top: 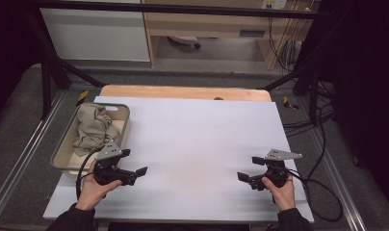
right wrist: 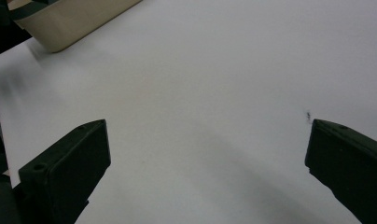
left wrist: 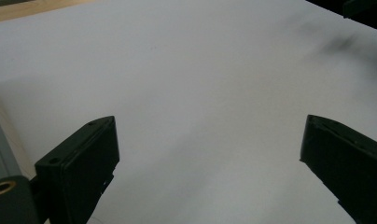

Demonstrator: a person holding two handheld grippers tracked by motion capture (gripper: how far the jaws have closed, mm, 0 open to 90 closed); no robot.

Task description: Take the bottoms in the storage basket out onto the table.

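A crumpled beige cloth [top: 93, 129] lies in a grey-rimmed bin [top: 119, 109] at the left edge of the white table surface [top: 197, 144]. My left gripper [top: 135, 162] rests low on the table just in front of the bin, held by a hand, its jaws wide apart with nothing between them. My right gripper [top: 250, 168] sits near the front right of the table, also open and empty. In the left gripper view the two black jaws frame bare white table [left wrist: 200, 107]. In the right gripper view the bin's beige wall [right wrist: 74, 18] appears at the top left.
A wooden table edge [top: 183, 91] runs beyond the white sheet. Black cables [top: 322, 187] trail off the table's right side. A black frame and a desk stand behind the table. The white sheet's middle lies bare between the grippers.
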